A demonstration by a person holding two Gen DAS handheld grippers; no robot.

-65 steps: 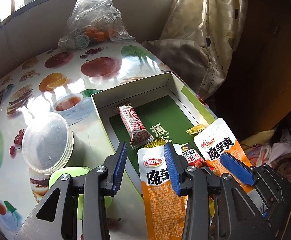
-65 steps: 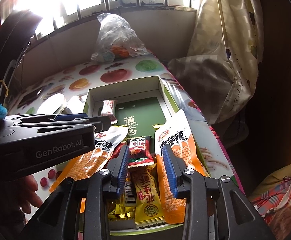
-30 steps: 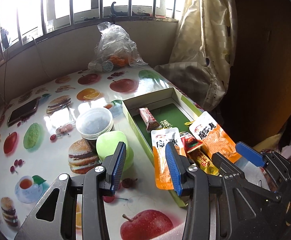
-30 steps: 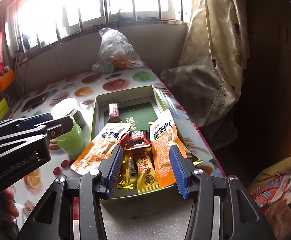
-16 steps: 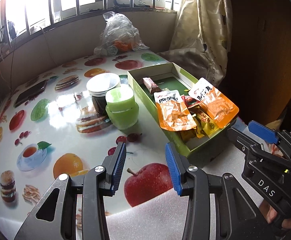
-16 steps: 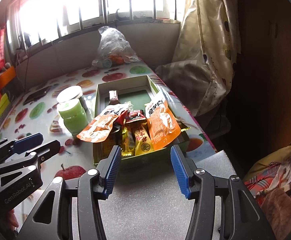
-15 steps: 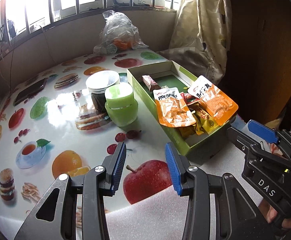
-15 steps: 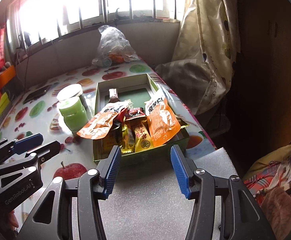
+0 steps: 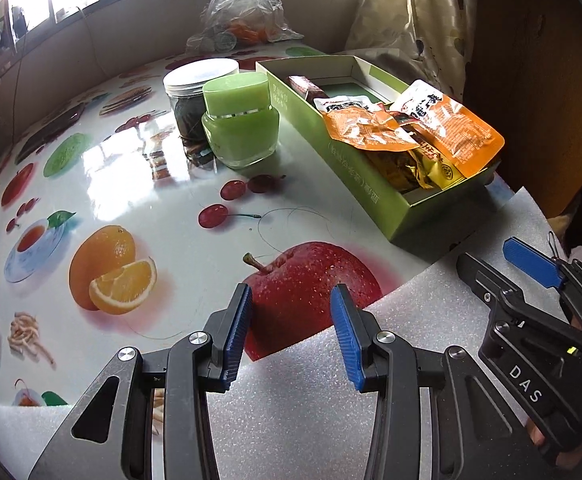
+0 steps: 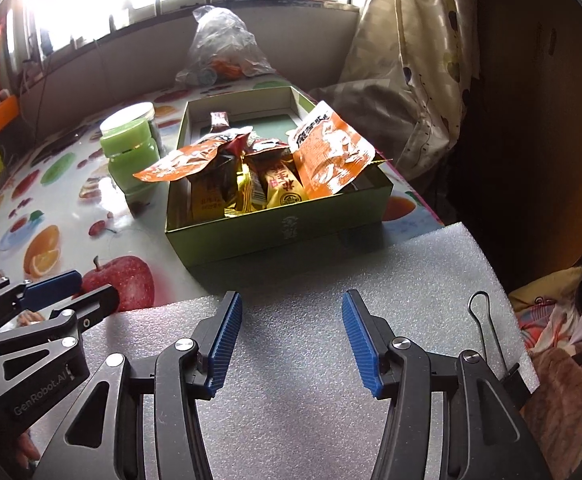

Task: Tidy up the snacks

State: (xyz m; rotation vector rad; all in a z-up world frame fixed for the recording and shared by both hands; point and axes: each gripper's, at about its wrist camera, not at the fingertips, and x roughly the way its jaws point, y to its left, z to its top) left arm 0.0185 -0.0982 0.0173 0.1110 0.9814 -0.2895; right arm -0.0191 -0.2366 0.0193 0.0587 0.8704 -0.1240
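All snacks [image 10: 251,168] sit piled in the box [image 10: 283,232]; your left gripper [image 9: 291,332] and right gripper [image 10: 289,338] hang empty near it, jaws apart, the right's opening. Next, only tidy the pile.

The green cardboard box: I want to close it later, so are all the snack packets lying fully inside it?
No. The left orange packet overhangs the green cardboard box's left wall; the right one sticks up above its rim.

glossy tablecloth [image 9: 195,240], matt foam sheet [image 10: 331,280], cardboard box [image 10: 275,232].

One green box [image 10: 275,232], two jars (one green [image 9: 241,128]), two orange pouches [image 10: 331,152], one bag [image 9: 243,12]
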